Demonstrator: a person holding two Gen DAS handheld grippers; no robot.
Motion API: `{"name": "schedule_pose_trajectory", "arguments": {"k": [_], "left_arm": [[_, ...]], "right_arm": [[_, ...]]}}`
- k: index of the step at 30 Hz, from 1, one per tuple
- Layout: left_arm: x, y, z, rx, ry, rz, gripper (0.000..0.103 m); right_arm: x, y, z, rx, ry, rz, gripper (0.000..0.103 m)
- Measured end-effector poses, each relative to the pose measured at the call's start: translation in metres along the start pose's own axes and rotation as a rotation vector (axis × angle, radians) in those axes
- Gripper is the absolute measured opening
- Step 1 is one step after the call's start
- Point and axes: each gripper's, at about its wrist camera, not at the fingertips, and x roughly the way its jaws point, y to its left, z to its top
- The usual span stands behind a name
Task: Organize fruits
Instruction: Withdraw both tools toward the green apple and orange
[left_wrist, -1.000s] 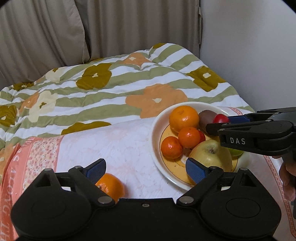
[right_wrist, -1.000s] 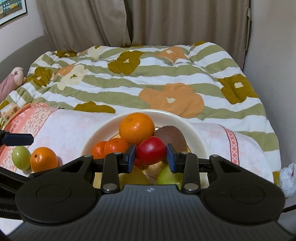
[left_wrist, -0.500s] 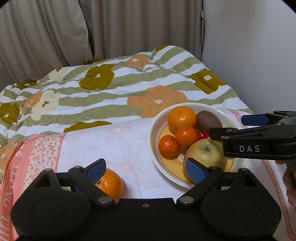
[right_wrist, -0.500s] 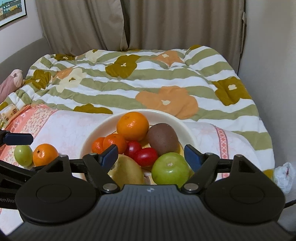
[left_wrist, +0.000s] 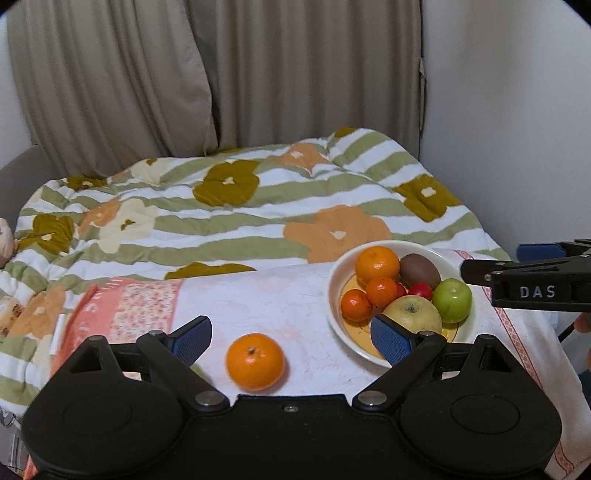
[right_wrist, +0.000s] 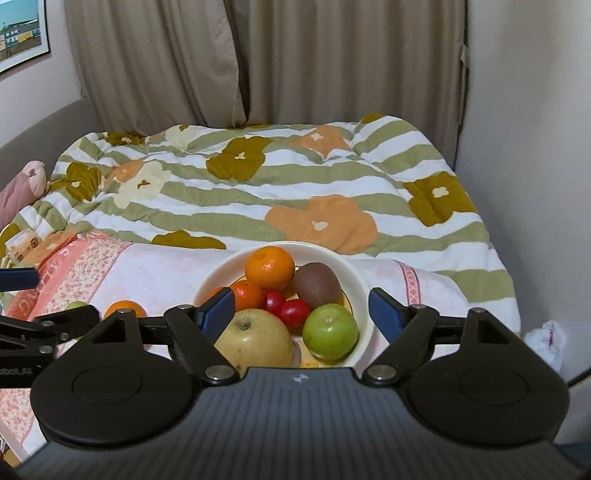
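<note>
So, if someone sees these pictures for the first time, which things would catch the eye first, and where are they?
Probably the white bowl heaped with fruit, on the pale cloth at the near edge of the bed, right ahead of the open right gripper. Next the lone orange on the cloth to the bowl's left, between the open left gripper's fingers. Behind both spreads the striped, flowered quilt.

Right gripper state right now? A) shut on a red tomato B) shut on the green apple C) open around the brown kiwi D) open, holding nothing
D: the right gripper stands open and empty, back from the white ceramic bowl; the small red tomato lies in it.
</note>
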Motion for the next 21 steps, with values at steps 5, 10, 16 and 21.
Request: {"name": "schedule_pose_trajectory", "arguments": {"k": [5, 10, 16, 21], "left_arm": [[-0.024, 0.023, -0.01, -0.035, -0.027, 0.004, 0.098], [-0.042, 0.048, -0.021, -0.016, -0.067, 0.015, 0.103], [-0.043, 0.08, -0.031, 0.051, -0.064, -0.009, 0.103], [-0.034, 0.109, -0.04, 0.087, -0.051, -0.063, 0.103]], "right_arm": [[-0.029, 0.019, -0.006, -0.007, -0.024, -0.035, 0.103], [-0.05, 0.05, -0.013, -0.03, -0.044, -0.075, 0.103], [-0.06, 0.092, -0.021, -0.023, -0.034, -0.086, 0.103], [-0.055, 0.124, -0.026, 0.028, -0.021, -0.086, 0.103]]}}
